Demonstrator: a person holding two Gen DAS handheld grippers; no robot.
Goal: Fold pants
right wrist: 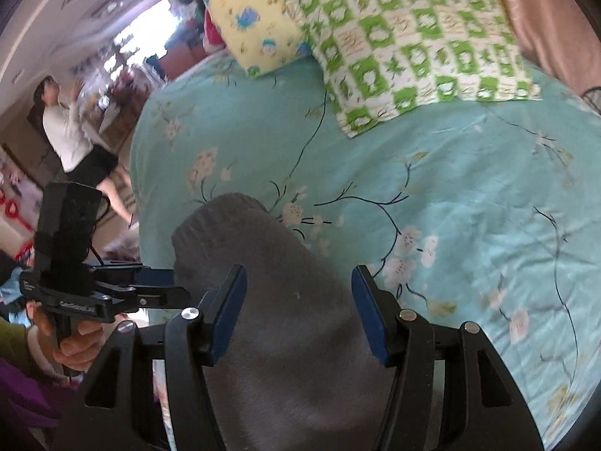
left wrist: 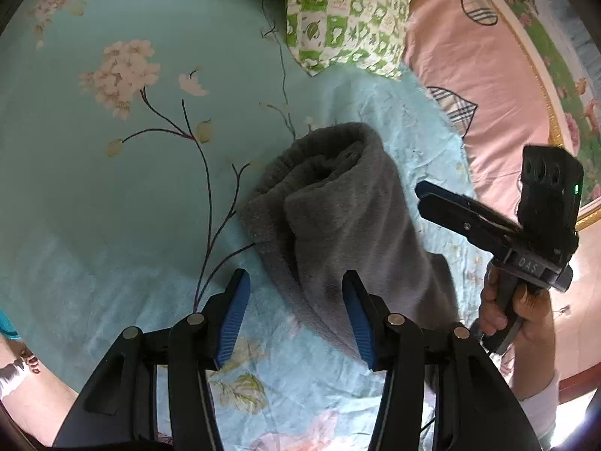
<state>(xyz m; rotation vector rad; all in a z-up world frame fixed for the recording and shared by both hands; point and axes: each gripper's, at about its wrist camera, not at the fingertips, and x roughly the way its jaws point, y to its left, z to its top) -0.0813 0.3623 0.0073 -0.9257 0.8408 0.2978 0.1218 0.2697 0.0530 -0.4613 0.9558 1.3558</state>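
The grey fleece pants (left wrist: 338, 218) lie in a folded, bunched bundle on the teal floral bedsheet (left wrist: 112, 188). My left gripper (left wrist: 296, 300) is open above the near end of the bundle, its right pad at the cloth's edge, holding nothing. My right gripper (left wrist: 424, 191) shows in the left wrist view just right of the bundle, clear of the cloth. In the right wrist view the right gripper (right wrist: 298, 293) is open, with the pants (right wrist: 270, 319) under and between its blue pads. The left gripper (right wrist: 169, 285) shows at the bundle's left edge.
A green checked pillow (left wrist: 345, 15) and a yellow pillow (right wrist: 255, 11) lie at the head of the bed. A pink quilt (left wrist: 469, 67) lies to the right. A person in white (right wrist: 67, 127) stands in the room beyond the bed's left edge.
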